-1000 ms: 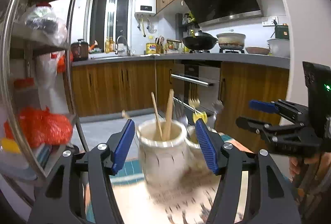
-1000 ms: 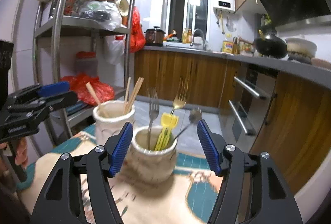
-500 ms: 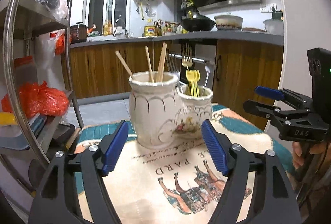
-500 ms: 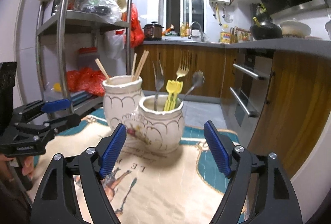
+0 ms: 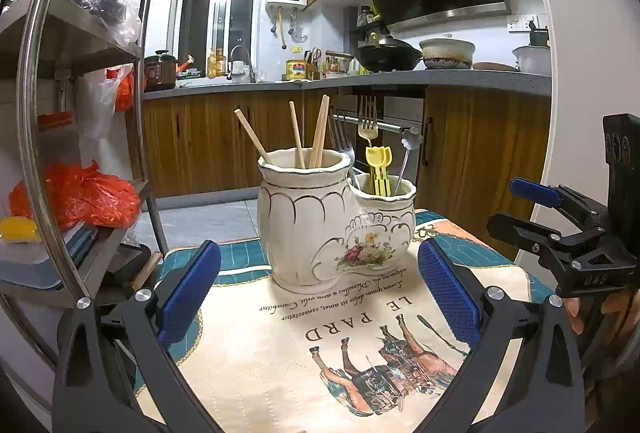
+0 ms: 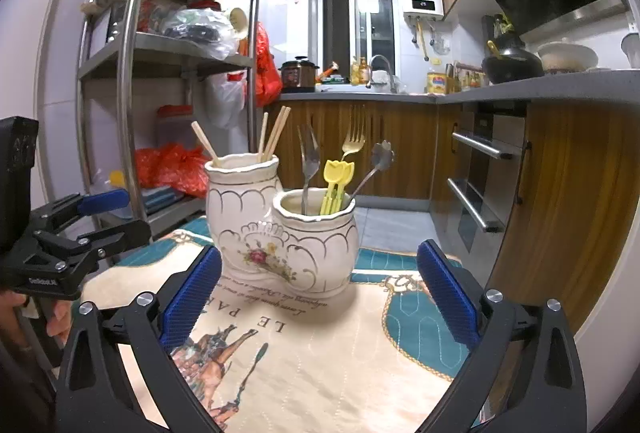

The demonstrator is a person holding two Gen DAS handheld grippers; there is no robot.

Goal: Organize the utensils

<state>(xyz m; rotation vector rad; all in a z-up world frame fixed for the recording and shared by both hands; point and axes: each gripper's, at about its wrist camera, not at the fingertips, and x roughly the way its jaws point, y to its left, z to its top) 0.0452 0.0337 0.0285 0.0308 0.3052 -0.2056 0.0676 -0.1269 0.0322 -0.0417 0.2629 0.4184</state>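
both left tool (image 5: 318,291) and right tool (image 6: 319,289) wide open, empty, short of ceramic holder (image 5: 334,225)

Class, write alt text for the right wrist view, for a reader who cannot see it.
A white ceramic double holder stands on a printed cloth: chopsticks in its taller pot, forks and yellow picks in the shorter. The open right gripper sits before it, empty; the left gripper is alongside.

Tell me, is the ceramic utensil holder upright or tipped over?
Upright. The ceramic utensil holder sits flat on the tablecloth, openings facing up.
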